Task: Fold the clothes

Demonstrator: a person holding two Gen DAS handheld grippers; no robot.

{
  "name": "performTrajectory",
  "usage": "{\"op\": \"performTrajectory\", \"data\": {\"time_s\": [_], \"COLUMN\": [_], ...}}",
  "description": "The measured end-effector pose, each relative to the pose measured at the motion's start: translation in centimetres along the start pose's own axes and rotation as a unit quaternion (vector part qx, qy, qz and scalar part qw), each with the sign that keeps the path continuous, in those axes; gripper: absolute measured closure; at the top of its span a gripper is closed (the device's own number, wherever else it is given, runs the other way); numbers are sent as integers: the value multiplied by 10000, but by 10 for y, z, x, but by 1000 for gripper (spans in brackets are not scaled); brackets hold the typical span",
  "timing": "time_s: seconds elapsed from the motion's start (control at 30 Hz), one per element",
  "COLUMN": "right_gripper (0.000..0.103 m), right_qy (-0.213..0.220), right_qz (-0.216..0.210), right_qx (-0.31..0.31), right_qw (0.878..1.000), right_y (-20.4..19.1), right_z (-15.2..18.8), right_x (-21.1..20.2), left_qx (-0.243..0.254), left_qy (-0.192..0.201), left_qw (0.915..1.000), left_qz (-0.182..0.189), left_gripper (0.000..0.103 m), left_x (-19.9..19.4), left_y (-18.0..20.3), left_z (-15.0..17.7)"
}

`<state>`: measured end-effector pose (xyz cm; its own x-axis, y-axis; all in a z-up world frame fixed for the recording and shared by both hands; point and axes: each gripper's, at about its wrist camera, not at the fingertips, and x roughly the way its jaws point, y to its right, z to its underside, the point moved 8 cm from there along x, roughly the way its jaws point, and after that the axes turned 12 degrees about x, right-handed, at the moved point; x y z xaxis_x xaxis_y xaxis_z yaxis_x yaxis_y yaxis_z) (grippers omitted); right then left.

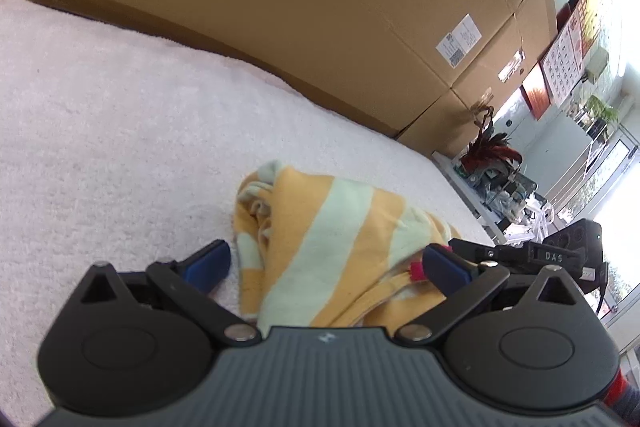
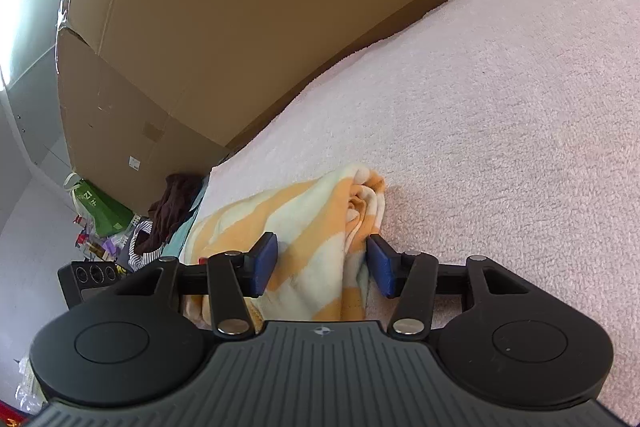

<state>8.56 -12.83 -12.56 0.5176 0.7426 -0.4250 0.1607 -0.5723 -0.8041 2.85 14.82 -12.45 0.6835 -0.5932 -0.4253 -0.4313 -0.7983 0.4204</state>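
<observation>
The yellow-and-white striped garment [image 1: 320, 247] is bunched on the pale fleece cover [image 1: 120, 115], near the cardboard boxes [image 1: 280, 7]. The left gripper [image 1: 326, 265] is spread wide around it. The right gripper [image 2: 322, 263] is half-open astride its folded edge, pads not pressing.

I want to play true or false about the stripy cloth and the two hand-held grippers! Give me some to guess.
1. The stripy cloth is yellow and pale green. True.
2. It lies spread out flat. False: it is bunched up on the fluffy white cover.
3. The left hand-held gripper has wide open jaws. True.
4. Both grippers have red pads. False: the pads are blue.
5. Big cardboard boxes stand behind the cover. True.
6. The right hand-held gripper has nothing between its jaws. False: cloth sits between them.
</observation>
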Motion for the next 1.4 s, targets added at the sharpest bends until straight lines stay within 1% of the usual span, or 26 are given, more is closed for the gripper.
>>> {"op": "performTrajectory", "data": {"time_s": [0.07,0.1,0.2,0.3,0.4,0.5,0.6,0.63,0.67,0.7,0.73,0.77,0.8,0.87,0.93,0.97,1.03,1.07,1.17,1.2,1.3,1.4], "right_gripper": [46,46,54,54,52,51,49,51,56,60,62,65,68,69,71,71,72,72,73,73,73,73], "right_qy": [56,48,-50,-192,-227,-130,-15,14,25,32,61,97,133,224,297,328,384,415,464,456,510,542], "right_qz": [30,18,-104,-200,-163,-112,-63,-53,-97,-150,-197,-228,-256,-322,-397,-444,-536,-567,-685,-762,-1012,-1260], "right_qx": [-181,-174,-74,-67,-119,-147,-207,-218,-182,-138,-79,-45,-17,-73,-138,-146,-171,-202,-321,-346,-534,-533], "right_qw": [9998,9998,9999,9996,9995,9997,9998,9997,9998,9998,9998,9997,9996,9992,9987,9984,9977,9973,9961,9955,9921,9891], "right_y": [-4,-3,1,3,2,-3,-6,-6,-4,-3,-2,-2,-2,-8,-16,-20,-29,-33,-51,-57,-84,-109], "right_z": [2,1,2,5,8,10,11,12,13,13,14,14,14,14,12,10,5,2,-10,-14,-29,-51], "right_x": [5,5,3,-4,-6,1,5,4,3,2,0,-1,-3,-6,-8,-9,-9,-9,1,6,30,69], "left_qx": [-81,-134,-136,-185,-156,-29,541,752,895,927,914,885,827,690,549,506,454,437,418,502,873,951], "left_qy": [-4,12,8,19,67,42,-31,-67,-76,-37,20,62,97,175,267,308,409,478,763,879,1225,1400], "left_qw": [9999,9999,9998,9995,9997,10000,9974,9950,9930,9922,9919,9919,9922,9929,9935,9935,9935,9934,9913,9891,9782,9701], "left_qz": [59,80,125,238,197,-12,-484,-646,-764,-828,-876,-910,-931,-956,-956,-970,-960,-947,-990,-1072,-1429,-1740], "left_gripper": [1,1,1,1,1,1,3,3,4,8,16,18,24,31,44,49,63,66,67,67,67,67], "left_x": [0,-1,-2,-5,-6,-1,5,7,8,7,6,5,3,1,-2,-3,-8,-11,-25,-31,-49,-56], "left_y": [-1,-2,-1,2,3,8,23,28,32,34,34,33,32,28,24,22,17,14,4,0,-13,-43], "left_z": [-1,-1,0,2,4,3,8,10,12,13,14,14,13,10,6,4,-5,-12,-39,-50,-83,-114]}}
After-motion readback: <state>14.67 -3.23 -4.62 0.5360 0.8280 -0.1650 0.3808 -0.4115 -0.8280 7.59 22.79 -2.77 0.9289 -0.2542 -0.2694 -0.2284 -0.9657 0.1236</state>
